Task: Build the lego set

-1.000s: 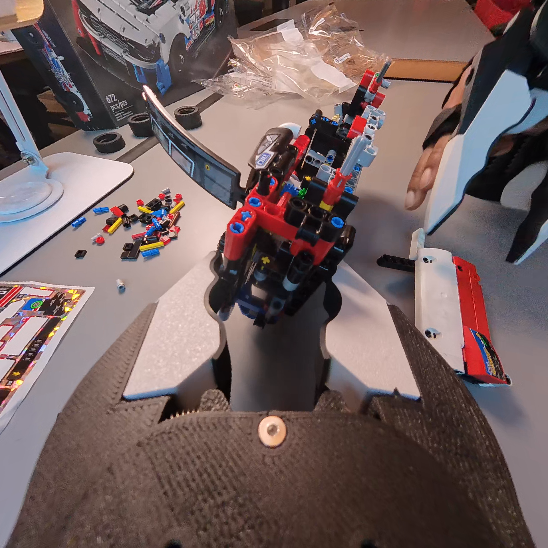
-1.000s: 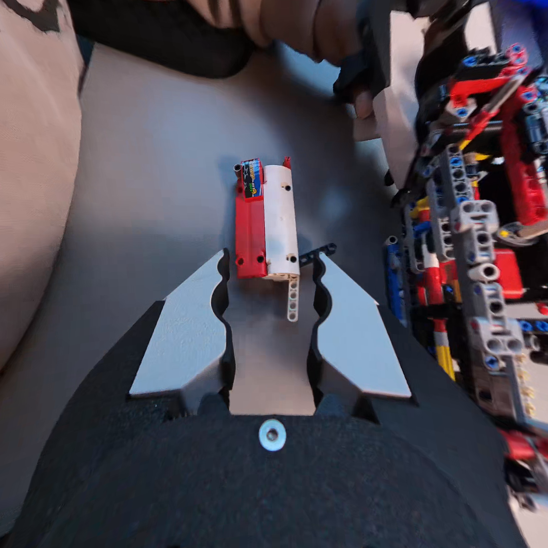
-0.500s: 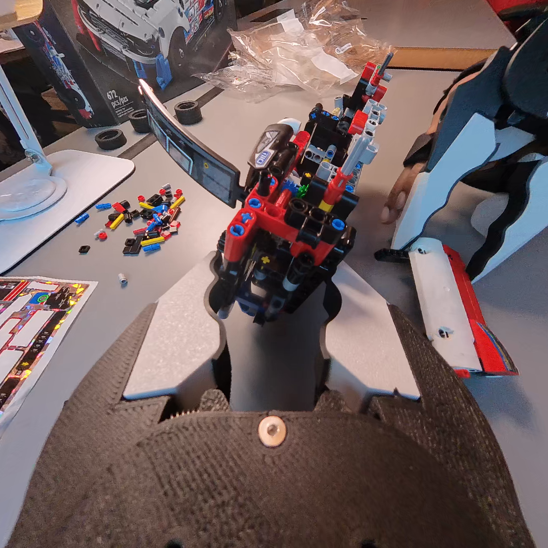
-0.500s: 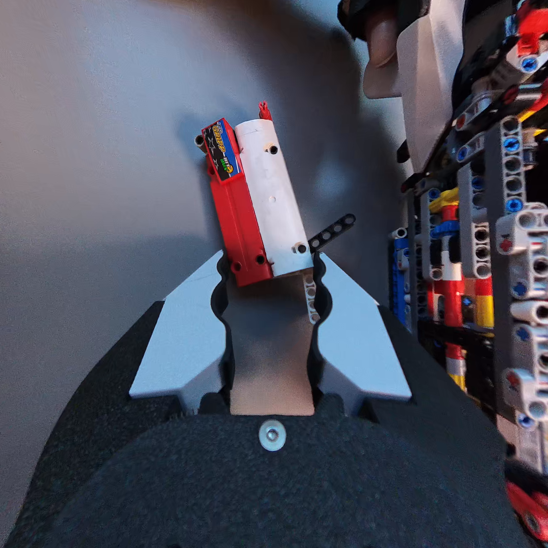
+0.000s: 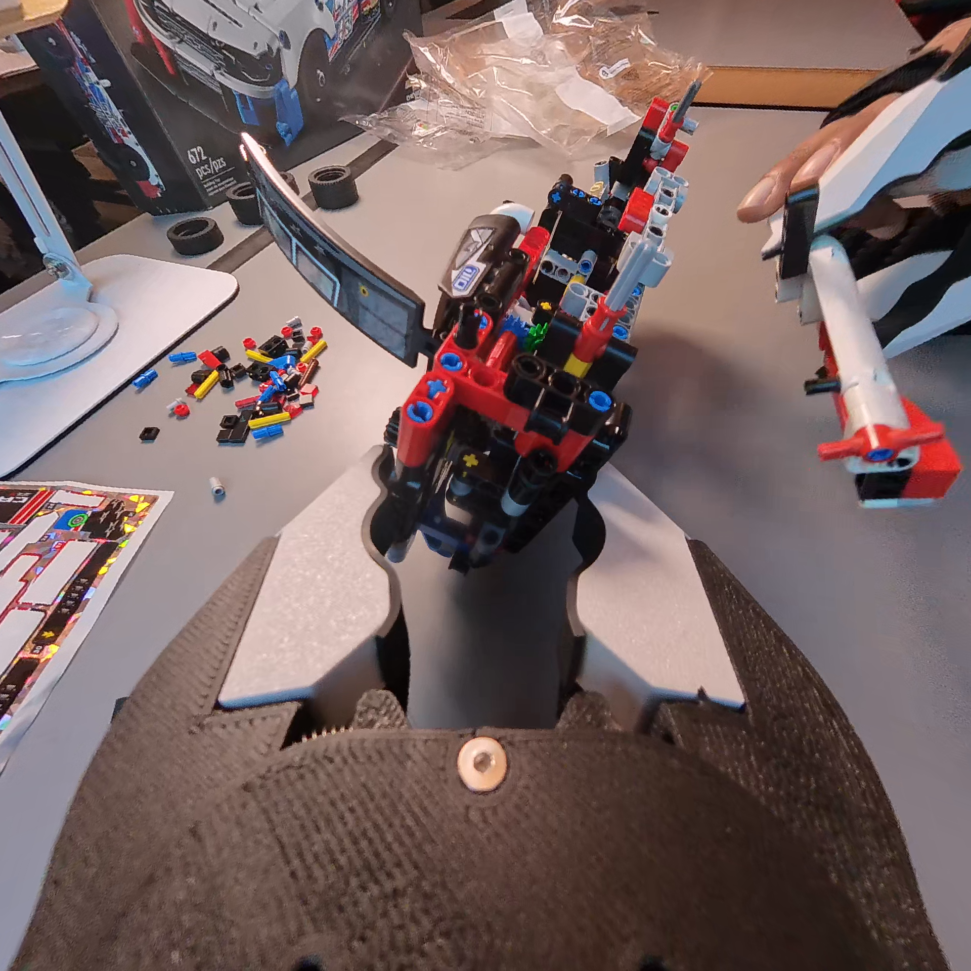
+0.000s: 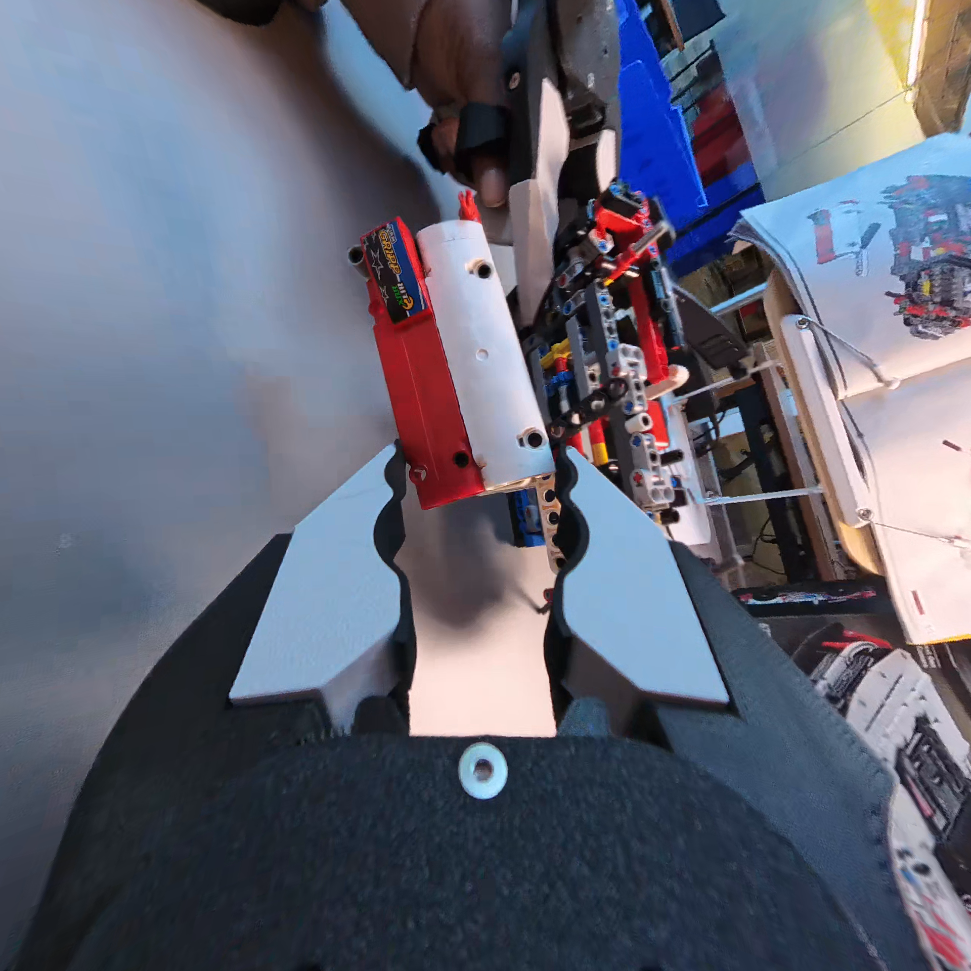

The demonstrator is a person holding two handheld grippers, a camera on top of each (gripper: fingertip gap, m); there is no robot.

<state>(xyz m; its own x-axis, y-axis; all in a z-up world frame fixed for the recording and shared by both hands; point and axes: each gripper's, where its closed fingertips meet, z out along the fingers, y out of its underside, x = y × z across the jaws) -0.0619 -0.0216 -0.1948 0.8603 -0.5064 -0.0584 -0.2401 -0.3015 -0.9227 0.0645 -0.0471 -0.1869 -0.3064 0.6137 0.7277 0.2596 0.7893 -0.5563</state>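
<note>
My left gripper point(image 5: 486, 499) is shut on the near end of the half-built lego car chassis point(image 5: 525, 378), a red, black and grey frame with a dark windscreen panel point(image 5: 336, 262) sticking out to its left. My right gripper point(image 6: 478, 473) is shut on the end of a red and white body panel point(image 6: 462, 368) and holds it in the air, tilted, just left of the chassis point(image 6: 615, 341). In the left wrist view the panel point(image 5: 861, 399) hangs above the table at the right, with the right gripper's white fingers point(image 5: 888, 126) and a hand behind it.
A pile of small loose pieces point(image 5: 257, 378) lies left of the chassis. A sticker sheet point(image 5: 58, 557), a white stand base point(image 5: 105, 315), black tyres point(image 5: 332, 185), the set box point(image 5: 210, 79) and empty plastic bags point(image 5: 536, 79) lie around. An instruction booklet point(image 6: 893, 262) stands behind.
My right gripper closed on the red and white panel, which lay on the table, and lifted it up beside the chassis. The left gripper kept holding the chassis still.
</note>
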